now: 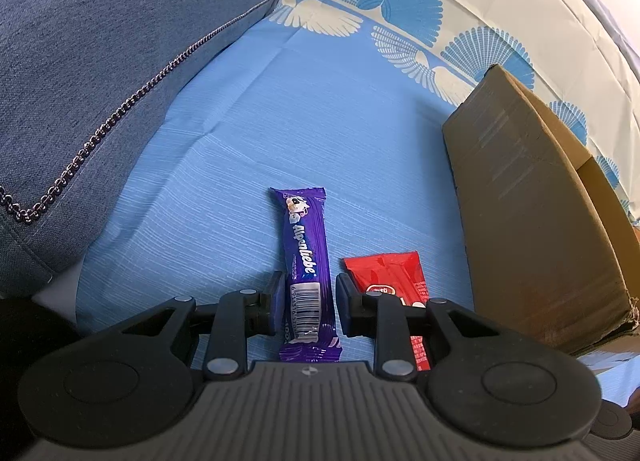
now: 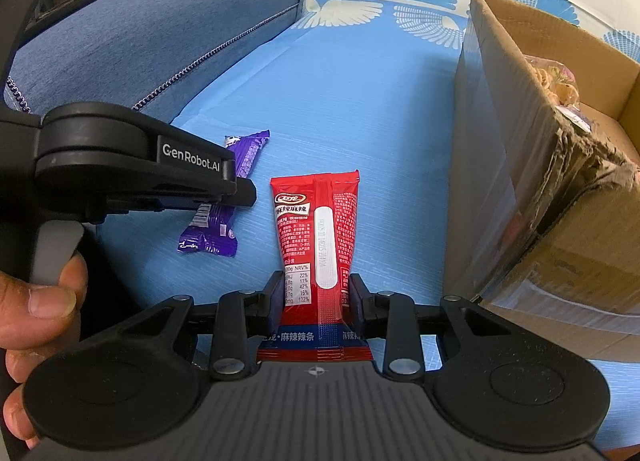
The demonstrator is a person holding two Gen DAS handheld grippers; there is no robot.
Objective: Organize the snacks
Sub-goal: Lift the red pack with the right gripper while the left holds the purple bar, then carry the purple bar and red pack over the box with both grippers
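One purple Alpenliebe candy stick wrapper (image 1: 306,261), one red spicy-strip snack packet (image 2: 318,245), one brown cardboard box (image 2: 516,165) on the right, one blue fabric cushion (image 1: 100,61) far left, two black grippers.

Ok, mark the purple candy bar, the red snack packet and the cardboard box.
purple candy bar (image 1: 306,257): left wrist view, middle of wrapper.
red snack packet (image 2: 316,229): right wrist view, printed back.
cardboard box (image 2: 516,165): right wrist view, taped side wall.

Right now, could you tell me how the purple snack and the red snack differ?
The purple snack is a narrow stick; the red snack is a wider, flat pouch. The purple one sits between the left tongs; the red one sits between the right tongs. The purple wrapper bears Latin lettering, the red one Chinese print. Both lie on the blue cloth, outside the box.
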